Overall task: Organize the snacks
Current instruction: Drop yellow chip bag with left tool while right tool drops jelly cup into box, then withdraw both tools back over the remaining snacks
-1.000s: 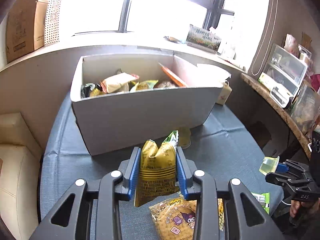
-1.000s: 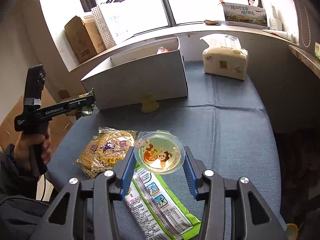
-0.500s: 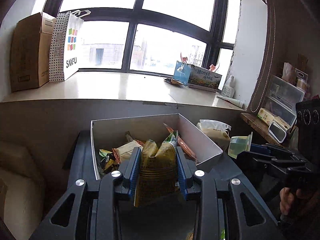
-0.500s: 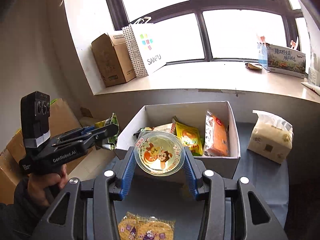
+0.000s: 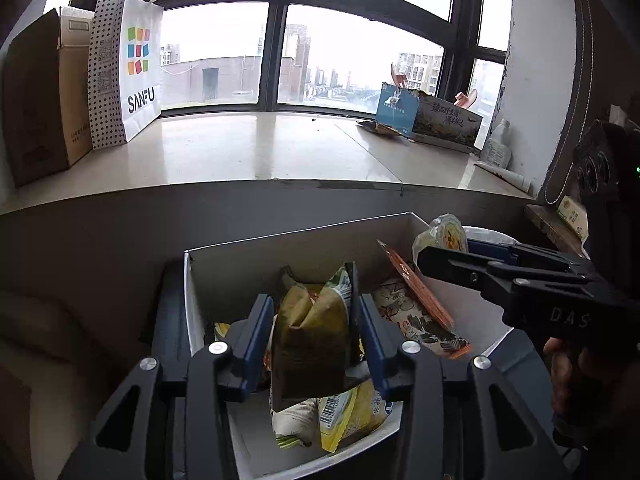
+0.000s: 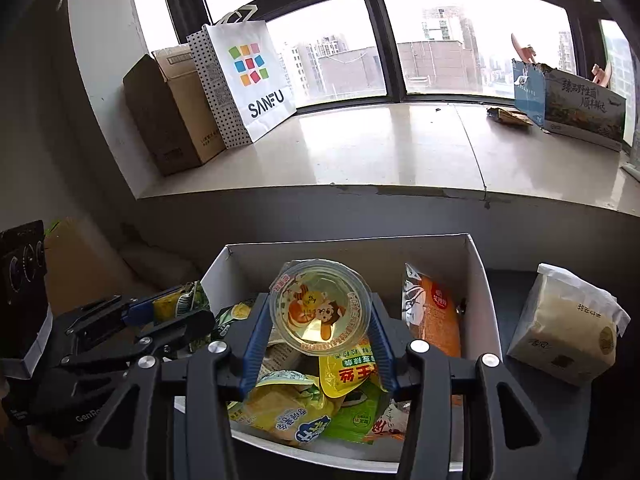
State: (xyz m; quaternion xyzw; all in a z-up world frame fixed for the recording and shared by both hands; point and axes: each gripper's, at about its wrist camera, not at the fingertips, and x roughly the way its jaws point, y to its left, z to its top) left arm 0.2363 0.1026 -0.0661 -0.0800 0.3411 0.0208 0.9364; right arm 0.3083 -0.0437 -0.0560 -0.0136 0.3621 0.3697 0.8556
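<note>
My left gripper [image 5: 312,312] is shut on a yellow-green snack packet [image 5: 316,340] and holds it over the open white box [image 5: 296,236], which is filled with several snack packets. My right gripper [image 6: 318,320] is shut on a clear jelly cup [image 6: 320,312] with a cartoon monkey lid, also held over the white box [image 6: 480,276]. The right gripper shows in the left wrist view [image 5: 444,248] with the cup [image 5: 442,238] over the box's right side. The left gripper shows in the right wrist view [image 6: 180,312] at the box's left edge.
An orange packet [image 6: 436,320] stands upright inside the box at the right. A tissue pack [image 6: 568,328] lies on the blue cloth right of the box. The window sill behind holds a cardboard box [image 6: 172,112], a SANFU bag [image 6: 248,76] and a printed carton [image 6: 576,104].
Both grippers have risen from the table and moved forward with their snacks. They now hover over the open box instead of in front of it.
</note>
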